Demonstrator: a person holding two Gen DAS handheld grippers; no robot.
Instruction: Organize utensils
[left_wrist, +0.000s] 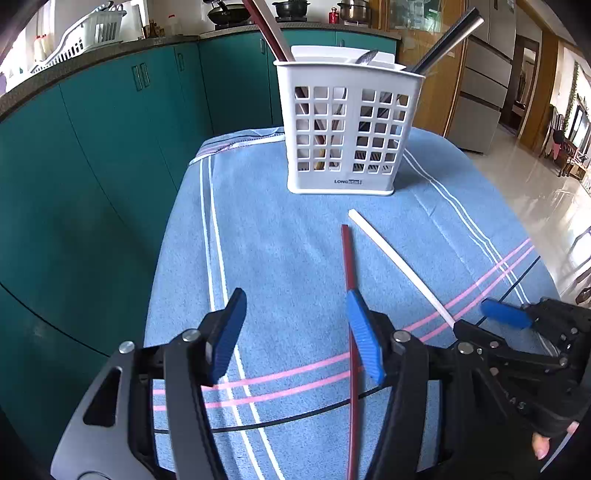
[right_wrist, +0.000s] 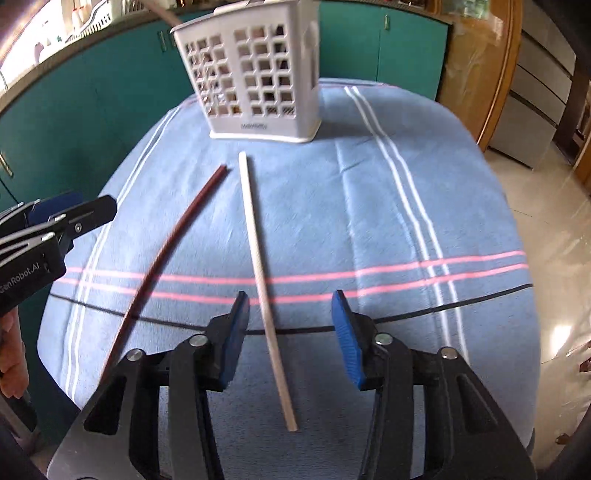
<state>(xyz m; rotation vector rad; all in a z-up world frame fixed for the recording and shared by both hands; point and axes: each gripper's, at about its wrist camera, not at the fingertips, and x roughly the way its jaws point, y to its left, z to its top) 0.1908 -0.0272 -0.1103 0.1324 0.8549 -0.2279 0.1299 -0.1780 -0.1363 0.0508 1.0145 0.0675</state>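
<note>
A white slotted utensil caddy (left_wrist: 343, 129) (right_wrist: 255, 74) stands at the far end of the blue cloth and holds chopsticks and a spoon. Two loose chopsticks lie on the cloth in front of it. The dark red chopstick (left_wrist: 349, 266) (right_wrist: 166, 251) runs along the inner edge of my left gripper's right finger. My left gripper (left_wrist: 295, 325) (right_wrist: 85, 206) is open and grips nothing. The white chopstick (left_wrist: 399, 262) (right_wrist: 258, 258) lies between the jaws of my right gripper (right_wrist: 291, 325) (left_wrist: 480, 321), nearer the left pad. That gripper is open too, its pads clear of the stick.
A blue striped cloth (left_wrist: 277, 229) covers the small table, whose edges drop off on all sides. Teal cabinets (left_wrist: 110, 147) stand left and behind, under a counter with a dish rack (left_wrist: 92, 33) and pots. A fridge and glossy floor (left_wrist: 535, 192) lie to the right.
</note>
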